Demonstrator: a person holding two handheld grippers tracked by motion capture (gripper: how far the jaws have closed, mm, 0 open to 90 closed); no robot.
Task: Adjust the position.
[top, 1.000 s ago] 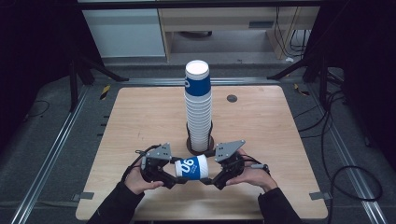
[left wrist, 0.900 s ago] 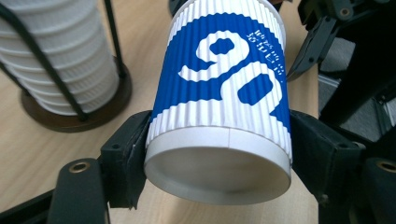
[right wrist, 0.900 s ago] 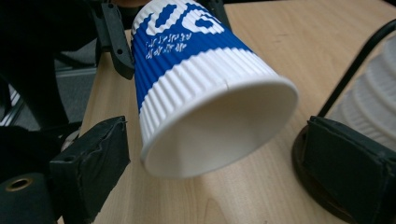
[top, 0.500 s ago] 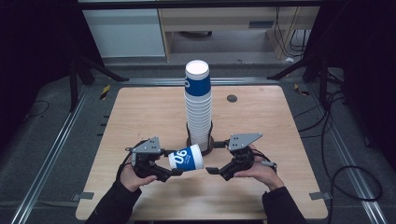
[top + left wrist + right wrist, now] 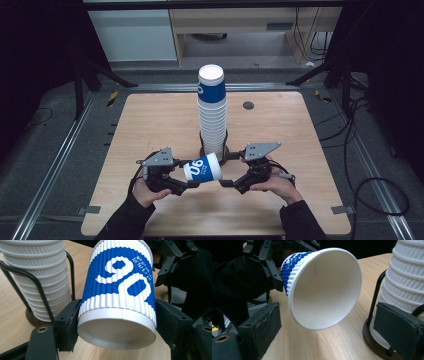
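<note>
My left gripper (image 5: 188,175) (image 5: 117,326) is shut on the base end of a blue and white ribbed paper cup (image 5: 202,169) (image 5: 117,282). The cup lies on its side above the table, its open mouth (image 5: 324,290) facing my right gripper (image 5: 228,171) (image 5: 329,332). That gripper is open, its jaws wide apart just off the rim and touching nothing. Right behind the held cup a tall stack of the same cups (image 5: 212,107) (image 5: 40,275) (image 5: 409,275) stands in a black wire holder (image 5: 223,146) on a round wooden base.
The wooden table (image 5: 145,125) ends close behind my hands at its front edge. A small dark disc (image 5: 248,105) lies at the back right. Metal rails and cables run along the floor on both sides.
A second ago both grippers were at the cup. The right gripper has come off its mouth end and drawn right. The left gripper kept the cup and shifted slightly left and away from the front edge.
</note>
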